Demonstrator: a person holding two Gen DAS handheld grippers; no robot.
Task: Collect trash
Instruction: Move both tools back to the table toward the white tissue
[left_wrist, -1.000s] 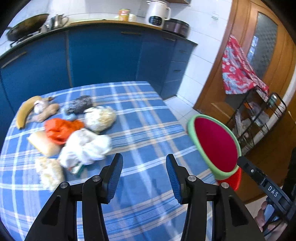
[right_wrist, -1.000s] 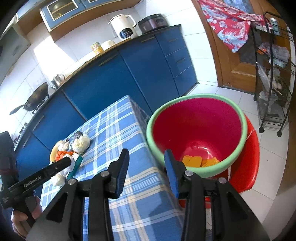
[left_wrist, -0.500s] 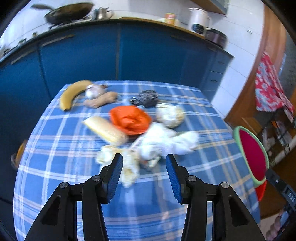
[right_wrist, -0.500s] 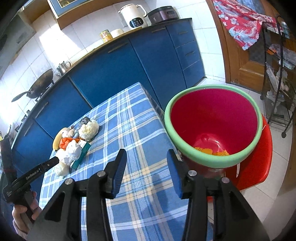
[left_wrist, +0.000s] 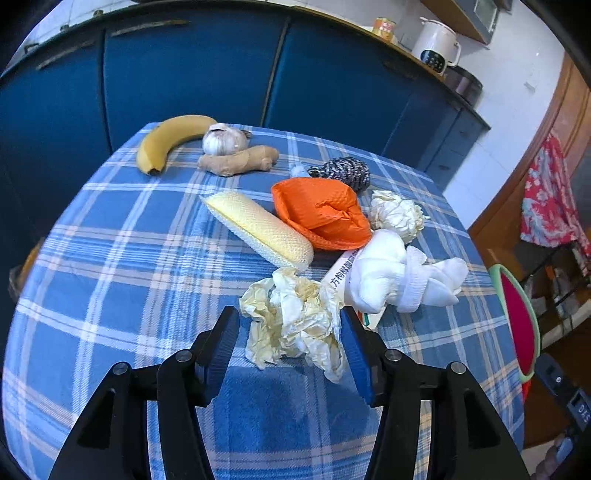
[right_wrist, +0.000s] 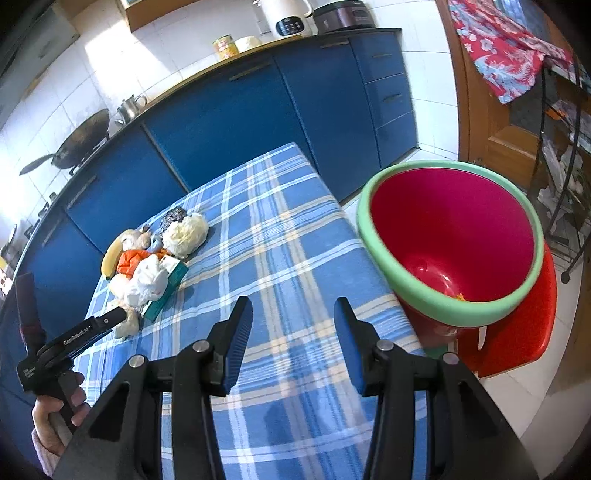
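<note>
Crumpled yellowish paper wad (left_wrist: 295, 321) lying on the blue plaid tablecloth (left_wrist: 122, 258), right between the spread fingers of the left gripper (left_wrist: 290, 343), not yet pinched; jaws wide, holding nothing, the right-hand pad seemingly brushing the wad's edge. Just beyond the fingertips, a knotted white cloth (left_wrist: 399, 277) resting on a teal-and-white carton (left_wrist: 341, 273), then a yellow sponge (left_wrist: 258, 229), an orange mesh cloth (left_wrist: 321, 210), a second paper ball (left_wrist: 397, 216), a steel-wool scrubber (left_wrist: 345, 171), and farthest off ginger (left_wrist: 238, 160), garlic (left_wrist: 223, 138) and a banana (left_wrist: 168, 138). Right gripper (right_wrist: 291, 332) likewise wide open and empty, hovering over bare cloth, with the red bin with green rim (right_wrist: 447, 299) just off its right finger beside the table edge. Likely trouble: a loose, springy wad slipping out or tearing if nipped by one flap only; closing too far forward could snag the white cloth or carton and drag them along; pressing down might bunch the tablecloth. Legible writing: "GenRobot.AI" on the left gripper's body as seen from the right wrist; Chinese characters on the carton, too partial to read; "DAS" on the device at the lower right of the left view.
</note>
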